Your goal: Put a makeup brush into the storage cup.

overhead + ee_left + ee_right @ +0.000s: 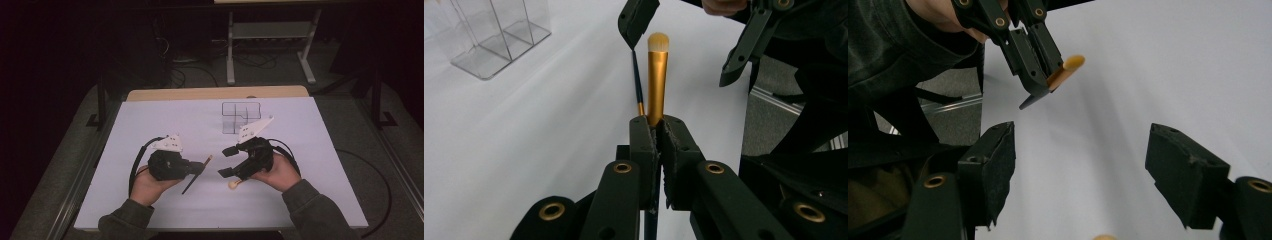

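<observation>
Dim, dark surroundings frame a brightly lit white table (150, 125); close views look soft, with faint shadows.

Gold-handled makeup brush (657, 82), pale bristle tip outward, clamped in left tongs (657, 131) above white table

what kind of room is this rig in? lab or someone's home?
Most likely a lab or recording workspace, not a home: a table with a plain white cover, a bare metal stand behind it with loose cables on the carpeted floor, and dark surroundings.
</observation>
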